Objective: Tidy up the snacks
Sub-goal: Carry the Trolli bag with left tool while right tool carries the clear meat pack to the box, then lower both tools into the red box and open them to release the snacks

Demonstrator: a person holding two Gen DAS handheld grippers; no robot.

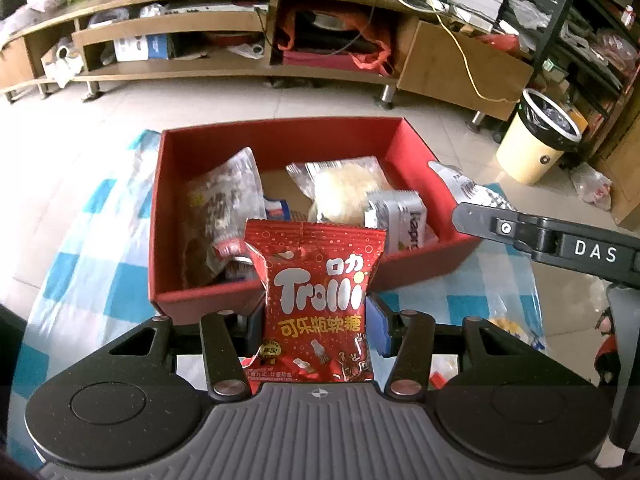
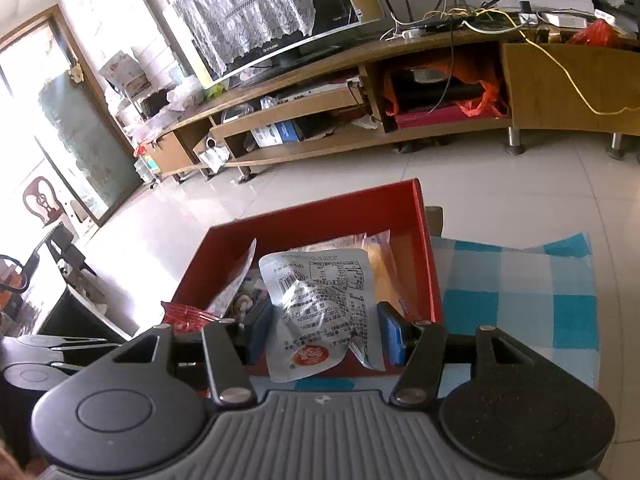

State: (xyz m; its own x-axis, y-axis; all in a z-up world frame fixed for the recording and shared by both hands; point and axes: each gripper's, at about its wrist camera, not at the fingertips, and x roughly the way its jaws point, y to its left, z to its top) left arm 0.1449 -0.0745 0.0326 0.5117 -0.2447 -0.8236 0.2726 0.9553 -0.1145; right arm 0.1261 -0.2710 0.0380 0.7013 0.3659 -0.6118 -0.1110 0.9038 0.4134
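My left gripper (image 1: 316, 328) is shut on a red Trolli gummy packet (image 1: 320, 292), held upright just in front of the red box's near wall (image 1: 208, 298). The box holds several snack packets, among them a clear bag of pale snacks (image 1: 344, 188) and a dark-filled clear bag (image 1: 224, 208). My right gripper (image 2: 322, 332) is shut on a silver snack packet (image 2: 316, 312), held over the near edge of the red box (image 2: 432, 264). That packet (image 1: 468, 188) and the right gripper's finger (image 1: 500, 228) show at the box's right rim in the left wrist view.
The box stands on a blue-and-white checked cloth (image 2: 520, 304) on a low table. Beyond it are the tiled floor, a long wooden TV bench (image 1: 240, 68) and a yellow bin (image 1: 536, 140) at the right. More snacks (image 1: 508, 328) lie on the cloth at the right.
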